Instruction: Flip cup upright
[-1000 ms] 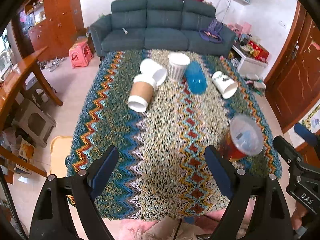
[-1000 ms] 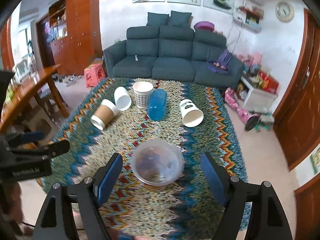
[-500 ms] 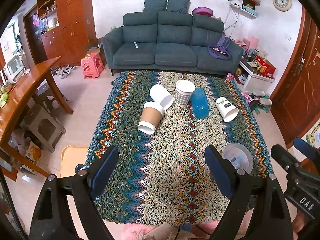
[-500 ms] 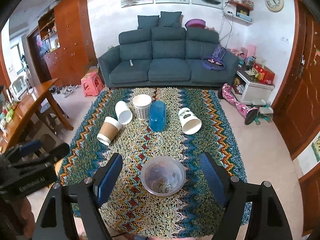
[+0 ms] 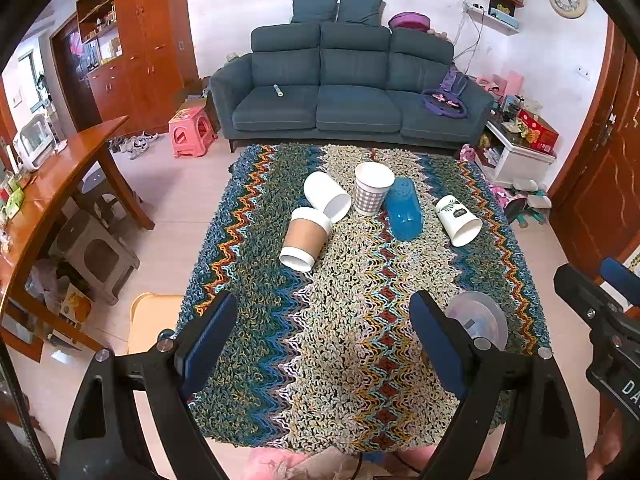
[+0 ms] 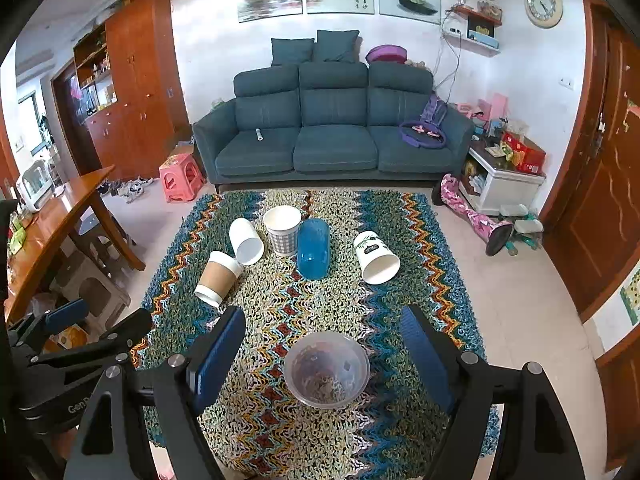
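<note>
Standing mouth-up on the zigzag cloth of the desk (image 6: 420, 240), the clear cup (image 6: 326, 369) sits between the spread fingers of the right tool (image 6: 322, 354), touching neither. Beyond the clear cup lie a brown cup (image 6: 218, 278), a white cup (image 6: 246, 240), a blue cup (image 6: 313, 254) and a printed cup (image 6: 376, 257) on their sides; a checked cup (image 6: 283, 230) stands upright. Left of the clear cup, the left tool (image 5: 320, 346) is spread and empty.
</note>
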{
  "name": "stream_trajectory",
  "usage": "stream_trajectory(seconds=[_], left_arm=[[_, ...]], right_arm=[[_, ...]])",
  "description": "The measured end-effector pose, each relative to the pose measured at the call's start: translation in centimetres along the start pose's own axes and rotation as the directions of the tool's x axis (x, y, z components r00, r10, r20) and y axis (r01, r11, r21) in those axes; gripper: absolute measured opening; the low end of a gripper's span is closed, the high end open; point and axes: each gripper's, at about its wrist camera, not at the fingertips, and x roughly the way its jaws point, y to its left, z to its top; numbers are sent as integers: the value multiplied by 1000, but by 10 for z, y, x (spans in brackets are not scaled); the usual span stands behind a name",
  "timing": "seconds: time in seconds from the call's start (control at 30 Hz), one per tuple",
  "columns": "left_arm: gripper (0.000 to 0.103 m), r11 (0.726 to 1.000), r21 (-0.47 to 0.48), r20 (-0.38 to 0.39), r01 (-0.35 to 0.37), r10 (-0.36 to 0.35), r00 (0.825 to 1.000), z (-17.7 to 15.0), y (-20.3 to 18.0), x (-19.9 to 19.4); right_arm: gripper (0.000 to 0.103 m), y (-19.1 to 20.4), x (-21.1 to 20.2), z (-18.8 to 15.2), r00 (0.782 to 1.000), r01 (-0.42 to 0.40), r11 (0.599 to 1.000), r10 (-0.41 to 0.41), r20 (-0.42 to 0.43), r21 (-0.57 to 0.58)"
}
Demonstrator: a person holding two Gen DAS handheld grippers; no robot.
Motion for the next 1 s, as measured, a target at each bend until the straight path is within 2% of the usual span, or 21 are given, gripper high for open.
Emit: stream_trajectory(seconds=[1.0], left_arm=[[90,1000,-7,23,-14,14,1000,13,-4,-8]], right_arm=[[80,5,-5,12,1000,0,1000,0,18,-10]])
